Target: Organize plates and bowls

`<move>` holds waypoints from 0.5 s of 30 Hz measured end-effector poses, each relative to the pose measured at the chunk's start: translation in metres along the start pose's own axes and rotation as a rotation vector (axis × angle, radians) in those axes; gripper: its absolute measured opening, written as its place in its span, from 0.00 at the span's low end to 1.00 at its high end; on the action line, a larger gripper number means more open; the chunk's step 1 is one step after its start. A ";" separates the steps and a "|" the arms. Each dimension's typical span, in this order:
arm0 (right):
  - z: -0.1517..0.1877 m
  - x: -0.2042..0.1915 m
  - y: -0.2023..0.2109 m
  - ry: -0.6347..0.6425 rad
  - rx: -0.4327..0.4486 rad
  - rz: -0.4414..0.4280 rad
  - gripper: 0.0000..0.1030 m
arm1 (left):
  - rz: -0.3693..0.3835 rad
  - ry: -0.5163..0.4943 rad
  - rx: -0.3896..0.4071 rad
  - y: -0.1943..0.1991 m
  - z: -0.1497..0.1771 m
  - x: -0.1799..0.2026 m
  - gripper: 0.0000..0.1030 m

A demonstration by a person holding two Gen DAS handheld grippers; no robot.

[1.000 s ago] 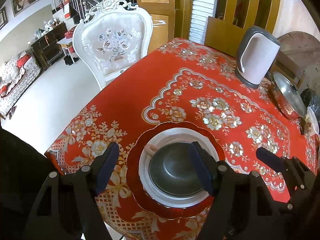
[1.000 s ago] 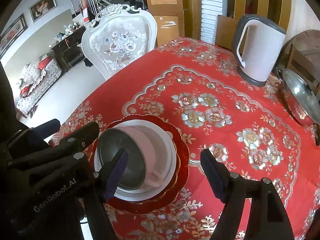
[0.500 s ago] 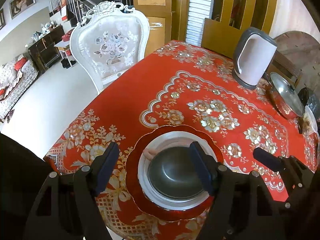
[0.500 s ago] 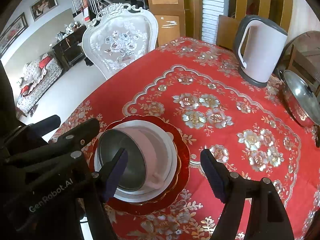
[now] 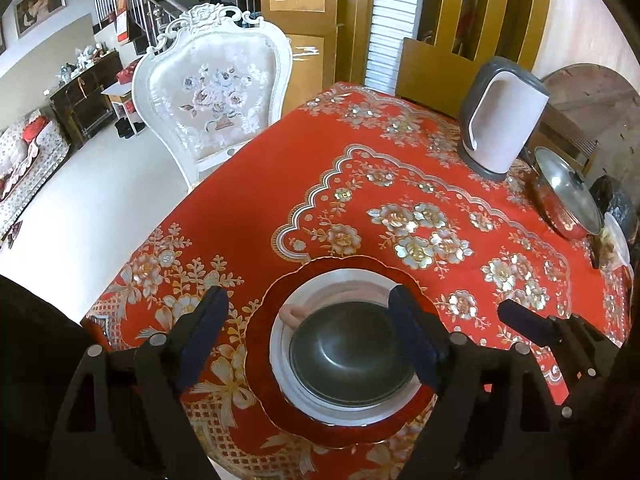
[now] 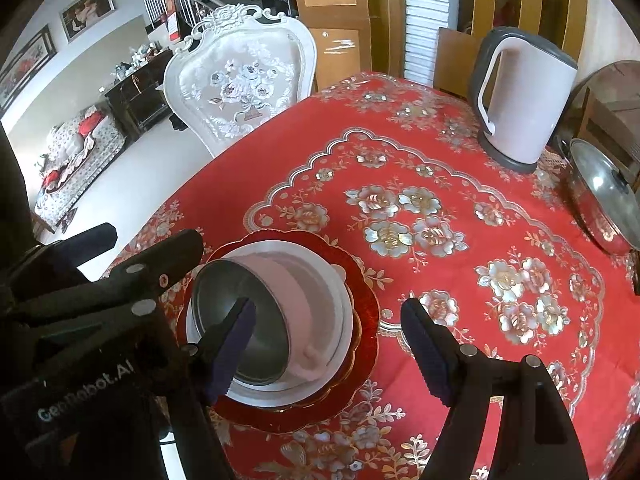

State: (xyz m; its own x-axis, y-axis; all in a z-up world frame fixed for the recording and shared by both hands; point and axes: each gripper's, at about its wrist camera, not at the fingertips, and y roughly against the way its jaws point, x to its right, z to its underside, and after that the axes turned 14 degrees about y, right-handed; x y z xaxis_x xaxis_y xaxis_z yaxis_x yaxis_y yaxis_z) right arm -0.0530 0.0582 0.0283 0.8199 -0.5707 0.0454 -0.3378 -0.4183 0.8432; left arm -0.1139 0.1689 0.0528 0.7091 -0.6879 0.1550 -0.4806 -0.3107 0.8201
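Little has shifted since the earlier frames: both grippers hang a touch higher, the stack unmoved; the table [image 5: 248,184], under a glossy red cloth with metallic flowers, carries it at the near edge; a scalloped red plate [image 6: 362,344] lies lowest, a white plate [image 6: 340,300] on it, a pink handled bowl [image 6: 298,300] next, a steel bowl [image 6: 236,320] nested on top; a white carved chair [image 5: 216,100] stands at the far left edge; a pale kettle [image 6: 524,96] and a lidded steel pot [image 6: 604,196] sit near the far right corner; the left gripper [image 5: 308,336] is released, straddling the stack; the right gripper [image 6: 328,348] is released too, its left finger [image 6: 234,346] over the steel bowl.
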 end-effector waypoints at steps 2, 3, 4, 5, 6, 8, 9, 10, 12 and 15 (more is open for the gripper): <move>0.000 0.000 0.000 0.002 -0.001 0.003 0.75 | -0.001 0.001 0.000 -0.001 0.000 0.000 0.80; -0.001 0.001 -0.001 0.002 -0.001 0.003 0.75 | -0.003 0.000 -0.001 -0.001 -0.001 0.000 0.81; -0.001 0.001 -0.001 0.000 -0.001 0.001 0.75 | -0.006 0.000 0.000 -0.001 -0.001 -0.001 0.80; -0.001 0.001 -0.001 0.000 -0.001 0.001 0.75 | -0.008 -0.001 0.001 -0.001 -0.001 -0.001 0.81; -0.001 0.001 -0.002 0.000 -0.002 0.001 0.75 | -0.010 -0.002 0.000 -0.002 -0.001 -0.001 0.80; -0.001 0.001 -0.002 0.000 -0.001 0.002 0.75 | -0.010 -0.003 -0.001 -0.003 -0.002 -0.001 0.80; -0.001 0.001 -0.002 -0.001 -0.001 0.002 0.75 | -0.009 -0.003 0.000 -0.003 -0.002 -0.001 0.80; -0.001 0.002 -0.003 -0.001 -0.002 0.000 0.75 | -0.012 -0.004 0.002 -0.003 -0.002 -0.001 0.80; -0.001 0.002 -0.003 -0.001 -0.001 0.002 0.75 | -0.013 -0.005 0.004 -0.004 -0.003 -0.001 0.80; -0.001 0.003 -0.004 -0.001 0.002 0.004 0.75 | -0.017 -0.005 0.014 -0.003 -0.006 -0.002 0.80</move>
State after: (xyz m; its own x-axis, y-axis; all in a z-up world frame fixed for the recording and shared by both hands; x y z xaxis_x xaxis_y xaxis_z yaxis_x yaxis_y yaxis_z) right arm -0.0491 0.0589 0.0258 0.8182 -0.5730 0.0483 -0.3419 -0.4172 0.8421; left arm -0.1105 0.1750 0.0537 0.7147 -0.6856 0.1384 -0.4759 -0.3317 0.8146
